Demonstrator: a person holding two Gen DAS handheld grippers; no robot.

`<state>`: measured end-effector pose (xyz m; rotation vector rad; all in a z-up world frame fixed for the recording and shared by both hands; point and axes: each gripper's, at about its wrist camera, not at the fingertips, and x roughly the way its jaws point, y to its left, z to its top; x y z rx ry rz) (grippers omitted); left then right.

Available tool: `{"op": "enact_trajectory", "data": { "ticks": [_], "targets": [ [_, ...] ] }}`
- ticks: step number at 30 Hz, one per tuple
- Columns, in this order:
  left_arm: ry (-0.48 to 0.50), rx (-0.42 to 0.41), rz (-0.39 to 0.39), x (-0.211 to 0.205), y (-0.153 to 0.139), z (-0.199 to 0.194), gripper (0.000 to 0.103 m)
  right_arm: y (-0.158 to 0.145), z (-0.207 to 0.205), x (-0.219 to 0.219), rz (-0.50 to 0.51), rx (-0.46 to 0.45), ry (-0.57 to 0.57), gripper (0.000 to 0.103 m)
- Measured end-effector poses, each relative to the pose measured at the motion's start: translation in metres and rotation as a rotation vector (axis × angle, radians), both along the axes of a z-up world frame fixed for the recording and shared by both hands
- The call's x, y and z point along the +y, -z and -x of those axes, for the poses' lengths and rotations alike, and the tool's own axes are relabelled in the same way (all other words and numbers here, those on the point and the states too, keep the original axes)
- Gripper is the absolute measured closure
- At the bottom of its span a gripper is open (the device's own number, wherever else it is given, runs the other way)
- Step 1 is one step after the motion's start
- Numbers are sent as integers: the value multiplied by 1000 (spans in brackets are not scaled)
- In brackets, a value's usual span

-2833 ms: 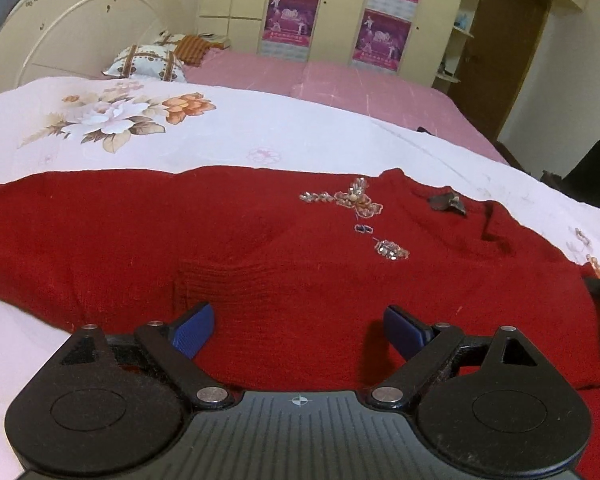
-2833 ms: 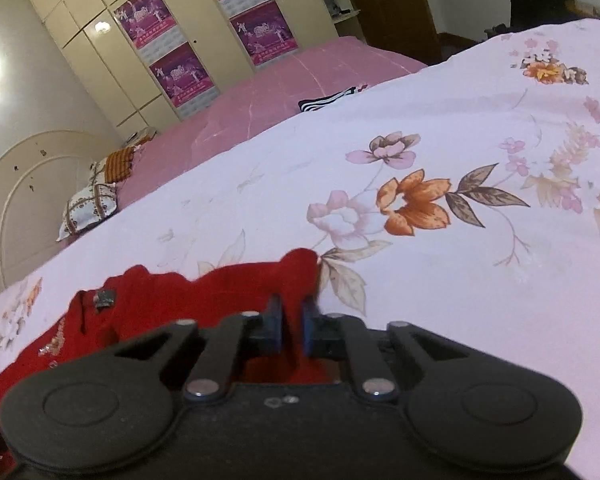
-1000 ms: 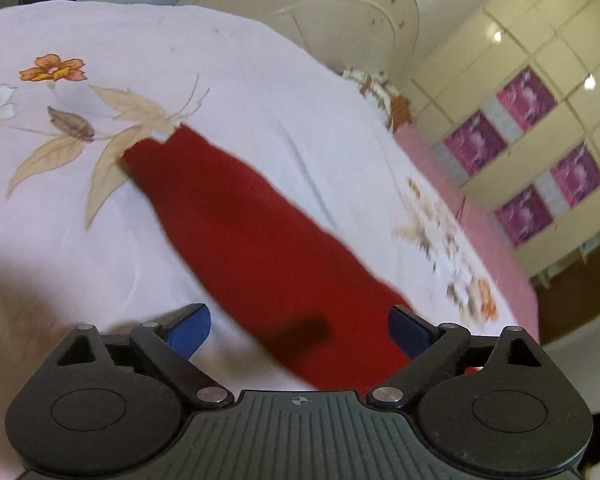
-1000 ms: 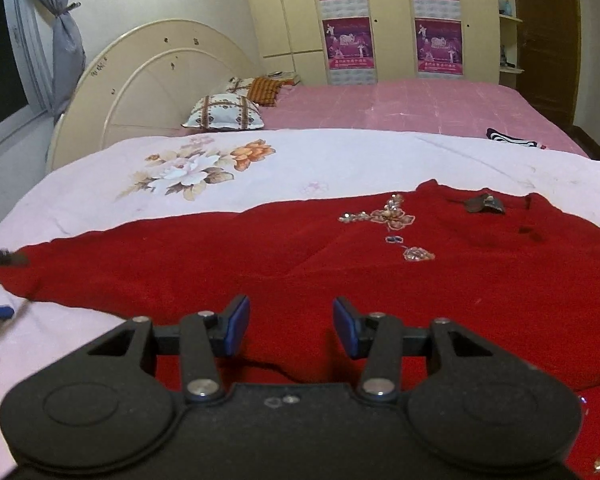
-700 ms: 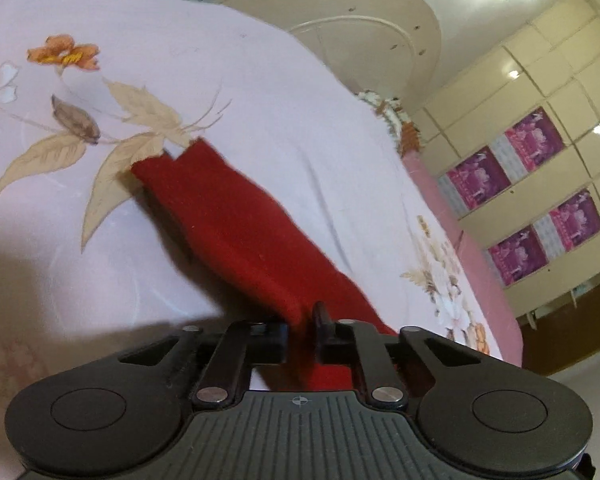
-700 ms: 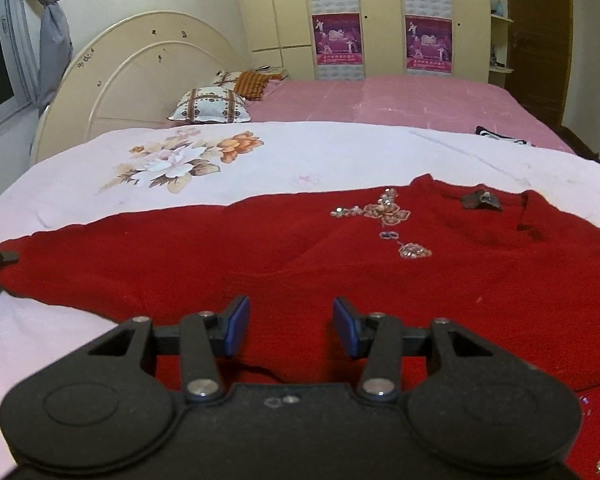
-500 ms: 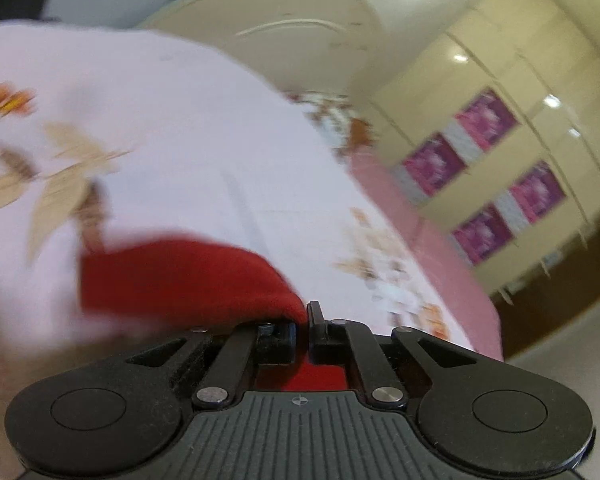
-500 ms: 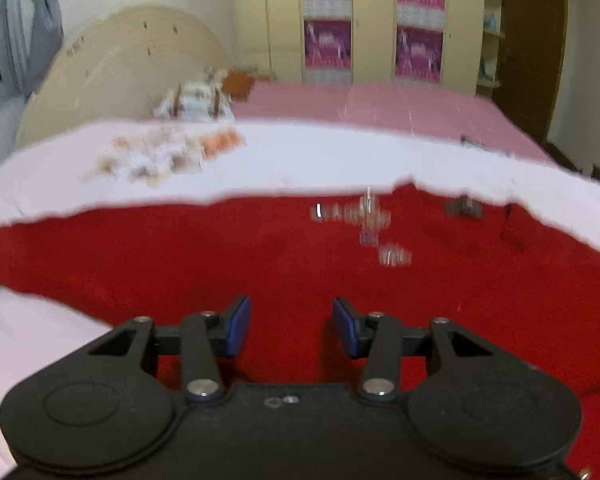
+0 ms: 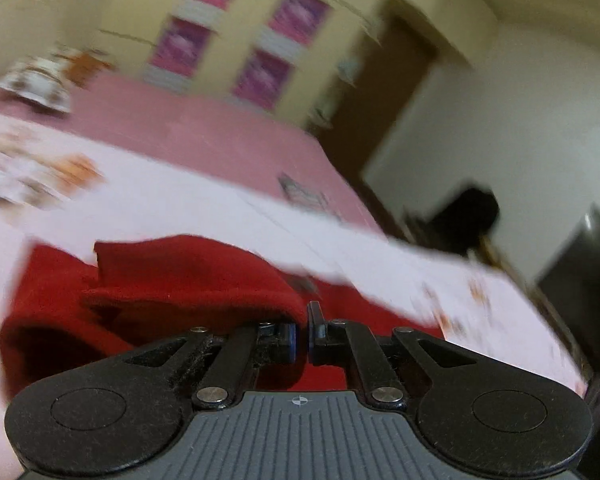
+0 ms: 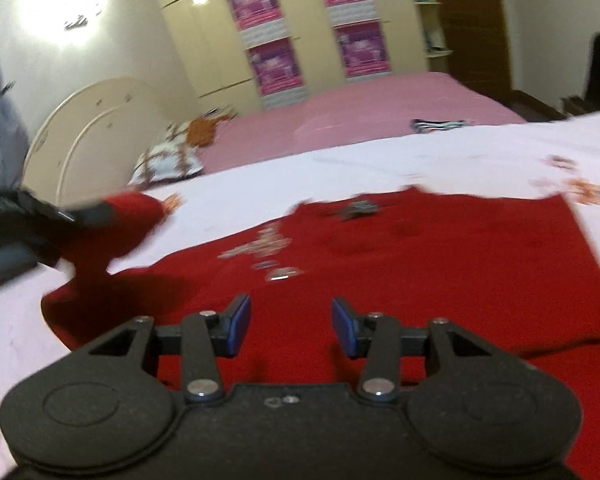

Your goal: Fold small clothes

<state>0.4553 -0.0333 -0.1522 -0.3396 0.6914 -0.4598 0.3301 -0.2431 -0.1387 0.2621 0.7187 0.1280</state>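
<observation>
Across the white floral bedspread (image 10: 440,160) a red sweater (image 10: 440,264) lies spread flat, long axis running left to right, neckline toward the far side, filling most of the near bed in the right wrist view; beyond it a pink bed cover (image 10: 360,104), a pillow (image 10: 166,162) by the cream headboard (image 10: 88,136), wardrobe doors with pink posters (image 10: 268,58) at the far wall. Both views motion-blurred. Left sleeve (image 10: 128,224) is lifted off the bedspread at the far left, bunched and hanging from the left gripper (image 10: 80,212), whose jaws are pressed together on the sleeve cloth; in the left wrist view the left gripper (image 9: 303,330) shows red knit draped over and pinched at its tips, with the sweater body lying ahead and to the right of it. Right gripper (image 10: 291,326) hovers over the near hem region of the body, jaws spread partway, nothing between the pads, cloth directly below. Beaded trim (image 10: 266,248) sits mid-chest, just beyond the right gripper. Key relation: the held sleeve is left of the body, so the fold likely needs a rightward carry across the chest, along the long axis; left hand owns that move, right is nearer the body and could pin it. Risk, judged: sleeve dragging the shoulder out of flat.
</observation>
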Motion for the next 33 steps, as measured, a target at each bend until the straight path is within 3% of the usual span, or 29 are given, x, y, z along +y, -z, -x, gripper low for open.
{"op": "enact_trajectory", "data": {
  "ticks": [5, 8, 9, 11, 14, 19, 24, 28, 31, 33],
  "targets": [
    [153, 109, -258, -86, 35, 1, 97, 12, 13, -57, -48, 61, 66, 54],
    [143, 67, -307, -95, 27, 16, 92, 19, 19, -72, -78, 68, 85, 54],
    [135, 64, -300, -96, 22, 18, 75, 19, 20, -75, -83, 67, 84, 52],
    [103, 31, -261, -93, 10, 21, 49, 20, 19, -78, -98, 70, 78, 51],
    [65, -1, -230, -72, -6, 33, 31, 17, 18, -79, -102, 53, 52, 50],
    [-65, 25, -159, -21, -23, 41, 31, 11, 19, -68, -54, 28, -22, 49],
    [-276, 83, -237, 42, -8, 29, 30, -1, 15, -23, 18, -34, -154, 45],
    [-350, 128, -270, 73, 16, 26, 30, 7, 10, 19, 135, -42, -245, 40],
    [-355, 177, -271, 80, 39, 22, 30, 22, 3, 40, 265, -28, -242, 50],
    [-353, 196, -288, 78, 52, 19, 30, 31, -4, 49, 323, -15, -253, 72]
  ]
}}
